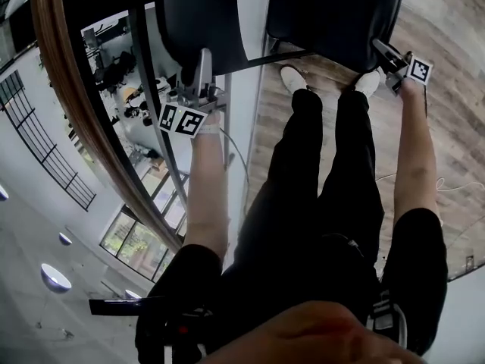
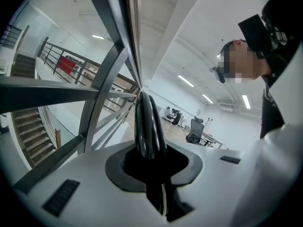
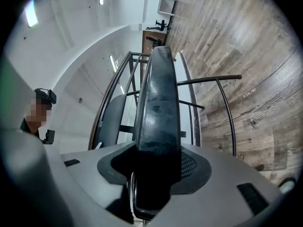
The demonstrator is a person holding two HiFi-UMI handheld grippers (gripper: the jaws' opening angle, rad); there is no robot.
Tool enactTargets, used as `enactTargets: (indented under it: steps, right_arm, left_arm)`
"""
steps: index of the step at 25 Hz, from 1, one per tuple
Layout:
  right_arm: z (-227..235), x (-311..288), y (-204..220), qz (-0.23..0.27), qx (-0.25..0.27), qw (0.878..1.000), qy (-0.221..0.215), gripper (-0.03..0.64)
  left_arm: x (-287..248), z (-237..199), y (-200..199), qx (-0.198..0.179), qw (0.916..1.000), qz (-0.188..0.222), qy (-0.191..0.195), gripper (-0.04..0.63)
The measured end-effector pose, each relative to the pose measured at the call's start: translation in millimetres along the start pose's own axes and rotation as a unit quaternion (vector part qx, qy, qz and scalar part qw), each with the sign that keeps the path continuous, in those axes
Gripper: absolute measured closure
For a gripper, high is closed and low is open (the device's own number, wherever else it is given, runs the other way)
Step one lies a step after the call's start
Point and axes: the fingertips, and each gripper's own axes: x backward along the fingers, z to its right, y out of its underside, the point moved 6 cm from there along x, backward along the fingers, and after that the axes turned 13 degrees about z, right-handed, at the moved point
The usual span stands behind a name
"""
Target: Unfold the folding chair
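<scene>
The folding chair shows in the head view as two black panels on a thin dark metal frame (image 1: 284, 55). The left panel (image 1: 201, 21) has my left gripper (image 1: 199, 68) shut on its lower edge. My right gripper (image 1: 383, 50) is shut on the right corner of the wider right panel (image 1: 333, 10). A thin glossy black panel edge (image 2: 149, 126) stands between the jaws of the left gripper (image 2: 151, 148) in the left gripper view. A thicker dark panel edge (image 3: 158, 103) fills the jaws of the right gripper (image 3: 156, 152) in the right gripper view, with the other panel (image 3: 111, 119) and the frame tubes (image 3: 227, 103) beyond.
I stand on a wood plank floor (image 1: 447, 127), white shoes (image 1: 292, 78) just under the chair. A curved wooden handrail (image 1: 64, 89) with a dark metal balustrade (image 1: 163, 135) runs close on the left, over a drop to a lower floor. A stairway (image 2: 28, 131) lies beyond the railing.
</scene>
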Motion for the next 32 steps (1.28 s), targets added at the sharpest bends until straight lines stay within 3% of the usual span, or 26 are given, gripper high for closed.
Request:
enactTargets:
  steps: [5, 16, 25, 30, 32]
  right_arm:
    - [35, 27, -9, -0.004, -0.015, 1.000, -0.002, 0.430]
    - [76, 38, -8, -0.016, -0.030, 0.999, -0.009, 0.416]
    - [89, 42, -10, -0.022, -0.030, 0.999, 0.002, 0.396]
    - [102, 56, -19, -0.032, -0.020, 0.999, -0.022, 0.394]
    - [101, 56, -21, -0.032, -0.015, 0.999, -0.015, 0.366]
  left_arm:
    - [-5, 9, 25, 0.012, 0.9999, -0.006, -0.003, 0.520]
    - [-6, 5, 38, 0.014, 0.9995, -0.027, 0.000, 0.517]
    - [-13, 33, 37, -0.017, 0.9977, -0.060, 0.027, 0.515]
    - [-15, 49, 53, -0.018, 0.9985, -0.051, 0.011, 0.517]
    - [-16, 50, 53, -0.035, 0.9978, -0.056, 0.006, 0.514]
